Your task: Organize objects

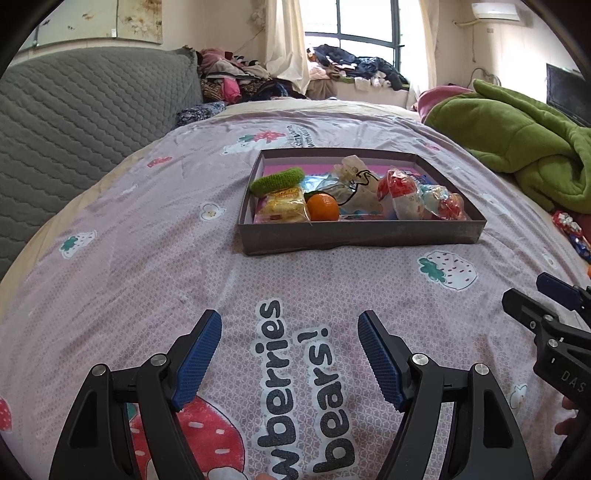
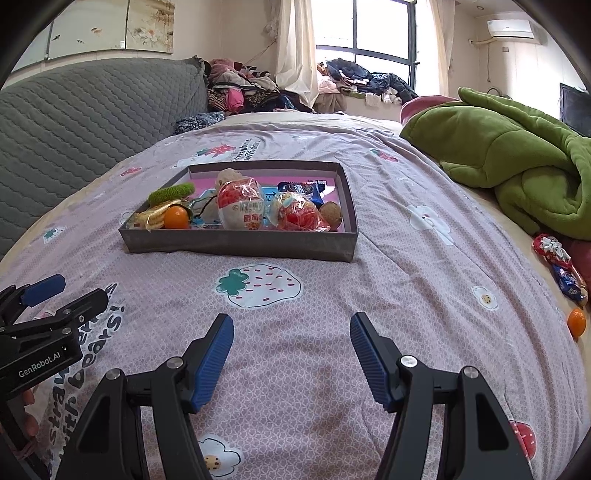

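Both grippers, left gripper and right gripper, hover released, empty; shallow box lies long axis parallel to bedspread near edge.

Bed with pink strawberry-print sheet. Grey quilted headboard at left. Green blanket bunched at right. Clothes pile along far edge. Daylight through window with cream curtain. Air conditioner high on the wall.

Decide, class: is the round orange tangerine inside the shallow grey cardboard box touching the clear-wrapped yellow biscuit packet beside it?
Touching. In the left wrist view the tangerine presses against the biscuit packet's clear wrapper, no gap between them, inside the box.
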Demonstrator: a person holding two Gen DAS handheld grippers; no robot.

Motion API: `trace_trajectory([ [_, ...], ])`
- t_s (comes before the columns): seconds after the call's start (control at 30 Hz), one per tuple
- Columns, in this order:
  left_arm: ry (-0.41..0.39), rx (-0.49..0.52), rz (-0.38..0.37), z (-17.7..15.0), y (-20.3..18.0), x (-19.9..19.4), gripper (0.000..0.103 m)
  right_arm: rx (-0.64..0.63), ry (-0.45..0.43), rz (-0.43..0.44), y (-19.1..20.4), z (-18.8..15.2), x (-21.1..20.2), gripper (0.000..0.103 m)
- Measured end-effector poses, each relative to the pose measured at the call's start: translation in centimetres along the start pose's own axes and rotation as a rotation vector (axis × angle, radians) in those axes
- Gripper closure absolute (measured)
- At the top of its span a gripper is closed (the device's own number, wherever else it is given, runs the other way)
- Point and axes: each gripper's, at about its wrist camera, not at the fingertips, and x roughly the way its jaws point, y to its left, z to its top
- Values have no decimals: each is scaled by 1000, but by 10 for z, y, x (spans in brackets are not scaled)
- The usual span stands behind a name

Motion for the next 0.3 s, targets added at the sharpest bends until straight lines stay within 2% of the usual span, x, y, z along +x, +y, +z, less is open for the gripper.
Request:
trace_trajectory([
  [0.3,-1,1,0,0,1,4,26,1,15,-2,0,-3,6,38],
])
